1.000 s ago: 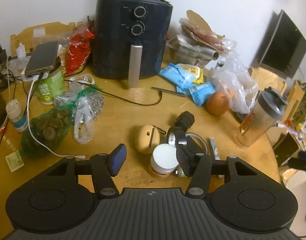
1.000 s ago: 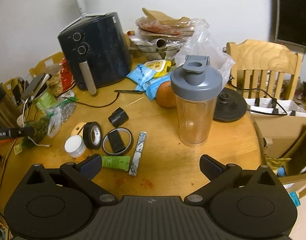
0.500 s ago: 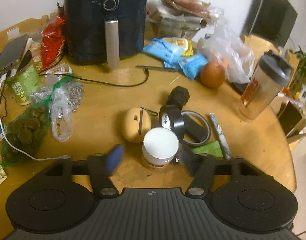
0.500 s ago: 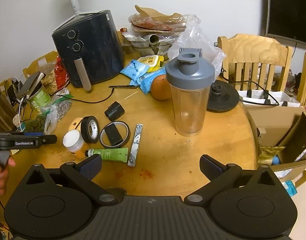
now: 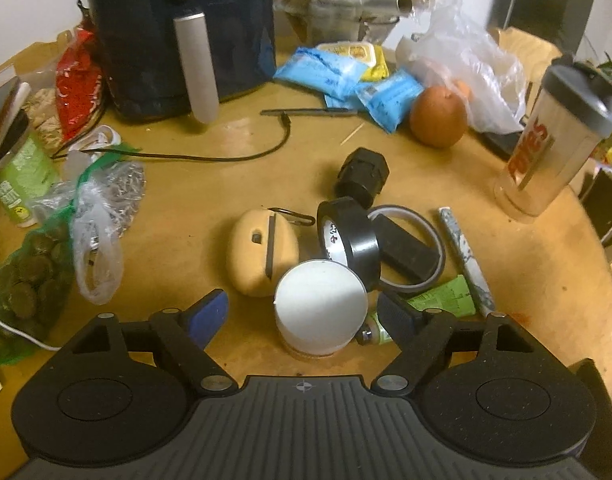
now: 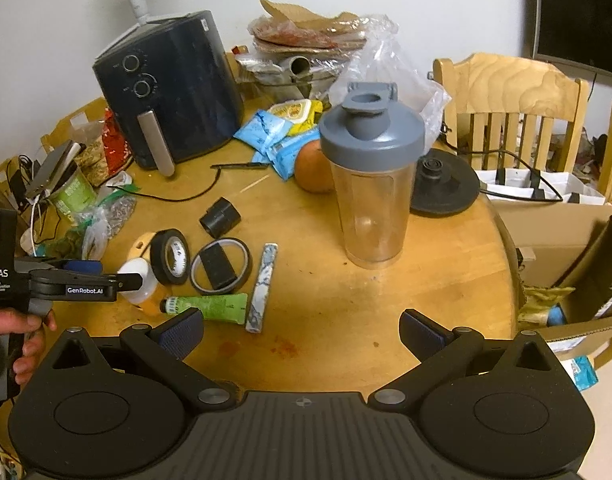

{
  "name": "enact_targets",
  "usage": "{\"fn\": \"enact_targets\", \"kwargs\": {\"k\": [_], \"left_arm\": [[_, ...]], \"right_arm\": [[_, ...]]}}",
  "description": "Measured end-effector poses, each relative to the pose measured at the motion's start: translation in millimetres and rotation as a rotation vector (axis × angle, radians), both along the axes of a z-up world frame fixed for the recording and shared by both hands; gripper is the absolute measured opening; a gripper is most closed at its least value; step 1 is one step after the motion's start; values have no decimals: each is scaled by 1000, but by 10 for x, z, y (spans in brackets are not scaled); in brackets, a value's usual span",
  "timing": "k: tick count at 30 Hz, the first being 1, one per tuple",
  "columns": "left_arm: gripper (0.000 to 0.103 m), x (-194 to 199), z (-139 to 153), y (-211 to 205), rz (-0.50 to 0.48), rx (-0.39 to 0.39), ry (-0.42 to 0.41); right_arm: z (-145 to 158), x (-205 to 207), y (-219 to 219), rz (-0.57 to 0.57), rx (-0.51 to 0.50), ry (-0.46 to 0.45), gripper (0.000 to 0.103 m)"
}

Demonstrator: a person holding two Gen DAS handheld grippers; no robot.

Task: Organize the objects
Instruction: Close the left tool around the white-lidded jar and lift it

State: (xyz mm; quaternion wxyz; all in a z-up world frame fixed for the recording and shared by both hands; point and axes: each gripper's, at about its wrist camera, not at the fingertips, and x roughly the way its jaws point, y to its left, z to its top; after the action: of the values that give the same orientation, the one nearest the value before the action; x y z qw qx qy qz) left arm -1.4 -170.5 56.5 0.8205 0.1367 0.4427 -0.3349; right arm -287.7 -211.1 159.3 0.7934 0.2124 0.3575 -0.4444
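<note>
Jar (image 5: 321, 304) sits between the spread fingers of left gripper (image 5: 301, 312), base hidden; right gripper (image 6: 301, 330) wide, empty. Shaker (image 5: 554, 142) lettering unreadable.

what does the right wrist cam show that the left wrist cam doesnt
Only the right wrist view shows the wooden chair, the round black base, the cardboard box, and the left gripper from the side, open around the white-lidded jar.

Only the left wrist view shows the red lettering on the shaker bottle and the jar's lid from above.

Both show the air fryer, black tape roll, green tube and orange. The right gripper is open, over bare table.
</note>
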Motion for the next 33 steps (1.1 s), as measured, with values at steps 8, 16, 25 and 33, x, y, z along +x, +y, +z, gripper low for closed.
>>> {"fn": "enact_targets", "kwargs": {"k": [8,16,25,33], "left_arm": [[53,28,-62,-160,-14,17,18],[53,25,-42,-89,8,23,37],[53,-1,69,242,119,-16,58],[53,-100,254,462,178,-83,52]], "right_arm": [[-80,-59,-177,-12,30,19,103],[-138,20,-339,7,49,23,103],[-195,233,-463,75,64,42,103],[-274,406,-520,138,67,65,103]]}}
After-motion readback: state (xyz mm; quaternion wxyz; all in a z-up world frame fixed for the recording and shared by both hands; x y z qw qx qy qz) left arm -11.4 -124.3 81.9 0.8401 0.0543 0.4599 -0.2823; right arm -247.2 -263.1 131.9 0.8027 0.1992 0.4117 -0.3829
